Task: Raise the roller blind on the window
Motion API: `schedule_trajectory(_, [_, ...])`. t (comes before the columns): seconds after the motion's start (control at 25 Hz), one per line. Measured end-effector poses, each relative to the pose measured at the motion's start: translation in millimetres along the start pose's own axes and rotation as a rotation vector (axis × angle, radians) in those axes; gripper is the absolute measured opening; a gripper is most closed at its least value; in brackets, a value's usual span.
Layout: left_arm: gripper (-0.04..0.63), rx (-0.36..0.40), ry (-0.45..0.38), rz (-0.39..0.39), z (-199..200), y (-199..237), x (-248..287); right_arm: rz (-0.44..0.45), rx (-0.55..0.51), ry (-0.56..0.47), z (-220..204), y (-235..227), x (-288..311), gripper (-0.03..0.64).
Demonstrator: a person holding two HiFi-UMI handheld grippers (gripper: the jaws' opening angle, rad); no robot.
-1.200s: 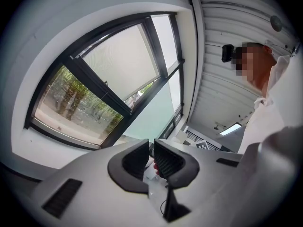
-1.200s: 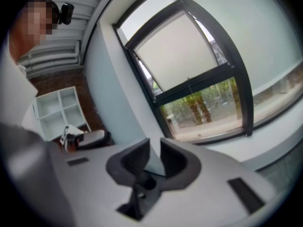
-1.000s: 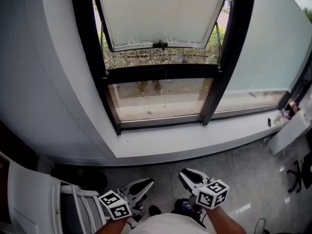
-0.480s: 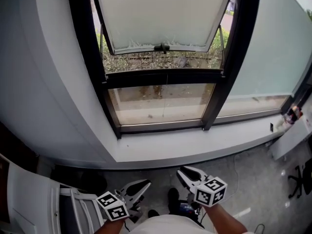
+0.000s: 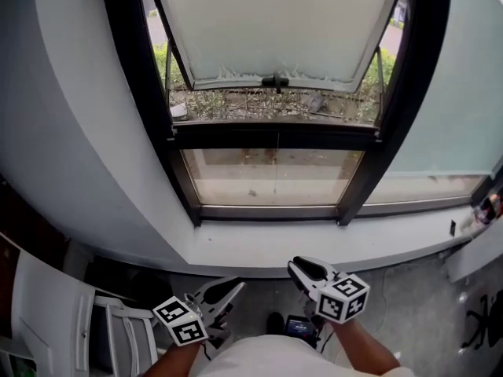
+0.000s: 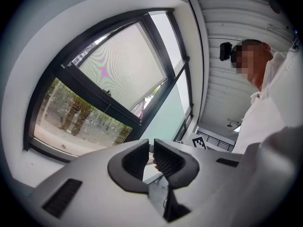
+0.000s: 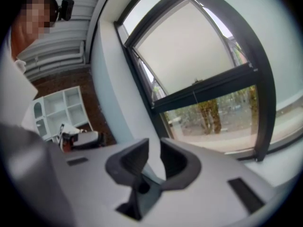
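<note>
Head view: left tongs point(image 5: 228, 294) and right tongs point(image 5: 298, 272), both narrowly parted, empty, below the roller blind point(image 5: 275, 22).

- Roller blind point(image 5: 275, 22): upper part cut off by the head view's top edge.
- White slatted furniture point(image 5: 47, 320): cropped at the left edge.
- Small item point(image 5: 489, 208) at the right edge: cropped, unidentifiable.
- Dark object point(image 5: 301, 328): partly hidden behind the person's torso point(image 5: 275, 364).
- Shelving point(image 7: 57, 109): blurred.

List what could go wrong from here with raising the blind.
1. Both the left claw and right claw hang empty, well below the roller blind; reaching over the deep sill may be awkward.
2. The blind's lower edge looks ragged; a pinch there could slip or tear it.
</note>
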State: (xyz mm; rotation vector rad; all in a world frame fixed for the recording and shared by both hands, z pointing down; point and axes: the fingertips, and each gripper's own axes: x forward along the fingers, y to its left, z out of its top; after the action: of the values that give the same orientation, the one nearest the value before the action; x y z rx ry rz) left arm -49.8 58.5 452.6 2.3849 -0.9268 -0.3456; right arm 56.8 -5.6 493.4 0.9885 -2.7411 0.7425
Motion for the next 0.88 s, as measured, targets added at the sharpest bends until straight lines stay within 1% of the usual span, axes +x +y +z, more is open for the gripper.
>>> schedule_trajectory(0.24, [0.055, 0.006, -0.016, 0.038, 2, 8, 43, 0.040, -0.010, 0.012, 20, -37, 8, 0.075])
schedule_trajectory(0.36, [0.055, 0.007, -0.021, 0.050, 1, 11, 64, 0.054, -0.002, 0.016, 23, -56, 8, 0.075])
schedule_trajectory(0.52, [0.055, -0.001, -0.022, 0.067, 2, 17, 81, 0.053, 0.015, 0.020, 25, -77, 11, 0.075])
schedule_trajectory(0.68, [0.055, -0.001, -0.005, 0.076, 4, 29, 92, 0.058, 0.029, 0.019, 27, -86, 21, 0.075])
schedule_trajectory(0.88, [0.055, -0.002, 0.005, 0.056, 19, 52, 102, 0.032, 0.037, 0.015, 34, -94, 40, 0.075])
